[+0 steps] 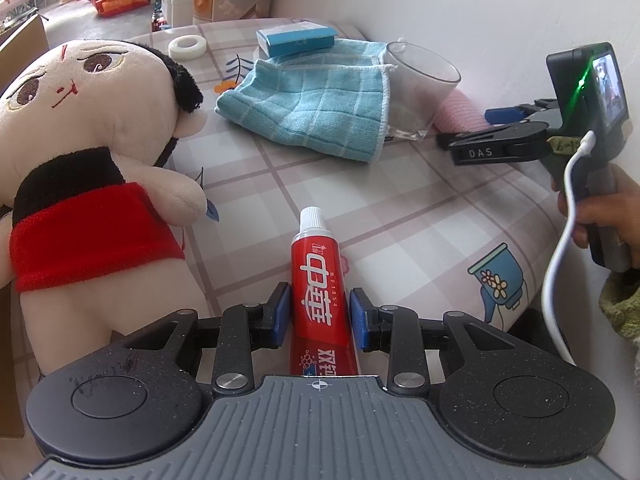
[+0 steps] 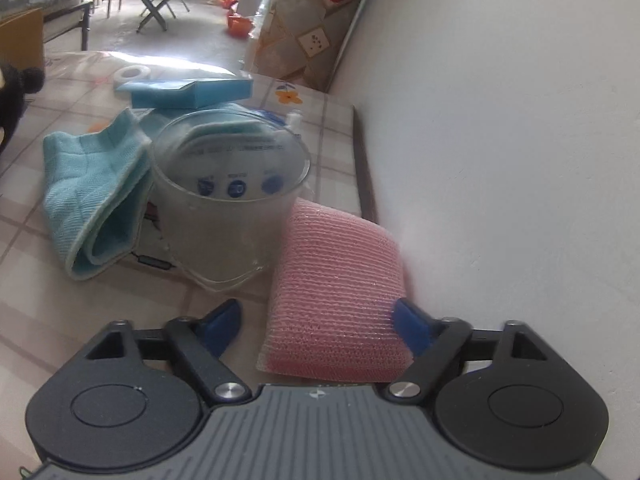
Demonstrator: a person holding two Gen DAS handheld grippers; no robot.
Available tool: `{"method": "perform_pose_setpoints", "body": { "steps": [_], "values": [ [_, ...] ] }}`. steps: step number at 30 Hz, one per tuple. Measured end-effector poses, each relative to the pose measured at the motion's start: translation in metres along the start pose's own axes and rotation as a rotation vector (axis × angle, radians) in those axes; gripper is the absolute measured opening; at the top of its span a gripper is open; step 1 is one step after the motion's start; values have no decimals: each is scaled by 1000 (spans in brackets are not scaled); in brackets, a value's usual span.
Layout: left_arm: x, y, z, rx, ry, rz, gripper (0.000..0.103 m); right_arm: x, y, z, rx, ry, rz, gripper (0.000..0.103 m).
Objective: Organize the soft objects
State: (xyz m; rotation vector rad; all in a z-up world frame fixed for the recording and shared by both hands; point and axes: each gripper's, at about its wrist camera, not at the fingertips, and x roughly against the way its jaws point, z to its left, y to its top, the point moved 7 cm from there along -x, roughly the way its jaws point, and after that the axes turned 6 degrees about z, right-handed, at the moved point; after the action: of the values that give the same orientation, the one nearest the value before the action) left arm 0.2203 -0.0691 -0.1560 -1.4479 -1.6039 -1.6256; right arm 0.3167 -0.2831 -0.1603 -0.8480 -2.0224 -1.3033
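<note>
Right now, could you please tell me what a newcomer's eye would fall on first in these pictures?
Probably the big plush doll in red and black, at the left of the checked tablecloth. Next, the red toothpaste tube gripped by the left gripper. Then the pink sponge by the wall, between the right gripper's fingers, beside a clear cup and a blue towel.

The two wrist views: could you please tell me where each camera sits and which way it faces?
Left wrist: behind the left gripper, looking down the table at a red toothpaste tube between its fingers; a hand holds the right gripper.
Right wrist: behind the right gripper, facing the pink sponge by the wall.
Shared: clear cup, blue towel.
</note>
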Motion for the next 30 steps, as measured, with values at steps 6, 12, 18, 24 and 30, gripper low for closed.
{"method": "perform_pose_setpoints", "body": {
  "steps": [6, 12, 18, 24, 30],
  "values": [
    [0, -1, 0, -2, 0, -2, 31, 10, -9, -5, -3, -14, -6, 56],
    [0, -1, 0, -2, 3, -5, 31, 31, -21, -6, -27, 13, 4, 47],
    [0, -1, -1, -1, 3, -5, 31, 52, -45, -8, -53, 69, 15, 42],
    [0, -1, 0, 6, 1, -4, 31, 91, -61, 7, -15, 130, -4, 40],
    [0, -1, 0, 6, 3, -5, 31, 123, -67, 42, 44, 252, -13, 45]
  ]
}}
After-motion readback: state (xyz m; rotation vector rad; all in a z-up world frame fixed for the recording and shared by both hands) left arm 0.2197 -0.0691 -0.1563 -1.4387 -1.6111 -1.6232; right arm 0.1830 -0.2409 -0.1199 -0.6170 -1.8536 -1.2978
